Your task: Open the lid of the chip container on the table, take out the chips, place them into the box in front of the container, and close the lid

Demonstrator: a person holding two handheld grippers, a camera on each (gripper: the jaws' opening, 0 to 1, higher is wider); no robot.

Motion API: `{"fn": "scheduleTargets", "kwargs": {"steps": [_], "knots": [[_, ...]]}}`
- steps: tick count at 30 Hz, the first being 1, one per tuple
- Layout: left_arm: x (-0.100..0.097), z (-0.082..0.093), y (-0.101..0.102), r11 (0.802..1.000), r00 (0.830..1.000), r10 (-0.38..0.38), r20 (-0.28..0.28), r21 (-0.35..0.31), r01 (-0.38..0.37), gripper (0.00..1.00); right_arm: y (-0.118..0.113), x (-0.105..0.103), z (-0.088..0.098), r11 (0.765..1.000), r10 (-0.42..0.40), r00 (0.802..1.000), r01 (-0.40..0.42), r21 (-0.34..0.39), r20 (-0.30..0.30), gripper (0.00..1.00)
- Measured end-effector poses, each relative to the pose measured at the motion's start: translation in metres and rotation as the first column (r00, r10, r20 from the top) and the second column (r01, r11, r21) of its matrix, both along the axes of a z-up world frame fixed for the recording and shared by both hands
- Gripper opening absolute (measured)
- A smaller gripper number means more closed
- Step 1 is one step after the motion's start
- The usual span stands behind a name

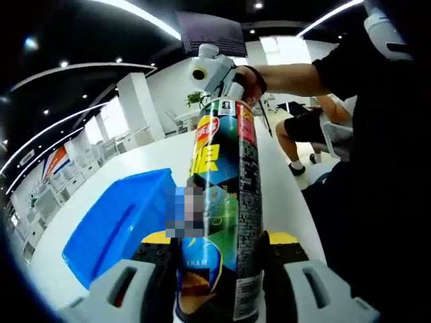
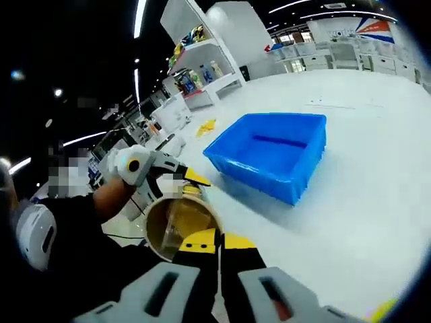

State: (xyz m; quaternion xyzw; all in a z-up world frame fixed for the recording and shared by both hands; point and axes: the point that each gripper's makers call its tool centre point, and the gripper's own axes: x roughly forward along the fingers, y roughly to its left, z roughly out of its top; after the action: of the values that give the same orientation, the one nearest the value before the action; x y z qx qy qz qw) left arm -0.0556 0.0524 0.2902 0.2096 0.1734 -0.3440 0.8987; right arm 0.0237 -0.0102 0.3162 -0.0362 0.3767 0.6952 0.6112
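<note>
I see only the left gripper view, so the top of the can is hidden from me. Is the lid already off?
Observer: Yes. In the right gripper view the can has an open mouth, and yellow chips show inside.
Operator: Is anything in the box?
Observer: No. The box holds nothing; its floor is bare blue.
Operator: Where is the right gripper now?
Observer: The right gripper is at the can's rim with its jaws together. I cannot tell whether they pinch anything.

Bare white table [image 2: 363, 222] surrounds the open-topped blue box [image 2: 273, 151].
</note>
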Motion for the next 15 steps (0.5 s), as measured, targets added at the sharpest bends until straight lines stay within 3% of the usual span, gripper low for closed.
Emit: {"fn": "scheduleTargets", "kwargs": {"steps": [6, 15], "knots": [[-0.007, -0.007, 0.005, 0.998, 0.998, -0.016, -0.056, 0.062, 0.019, 0.50, 0.002, -0.006, -0.020, 0.999, -0.018, 0.997, 0.020, 0.038, -0.070, 0.00], [-0.014, -0.017, 0.007, 0.992, 0.985, -0.060, -0.164, 0.103, 0.078, 0.50, 0.005, -0.016, -0.049, 0.993, -0.050, 0.983, 0.068, 0.096, -0.176, 0.00]]}}
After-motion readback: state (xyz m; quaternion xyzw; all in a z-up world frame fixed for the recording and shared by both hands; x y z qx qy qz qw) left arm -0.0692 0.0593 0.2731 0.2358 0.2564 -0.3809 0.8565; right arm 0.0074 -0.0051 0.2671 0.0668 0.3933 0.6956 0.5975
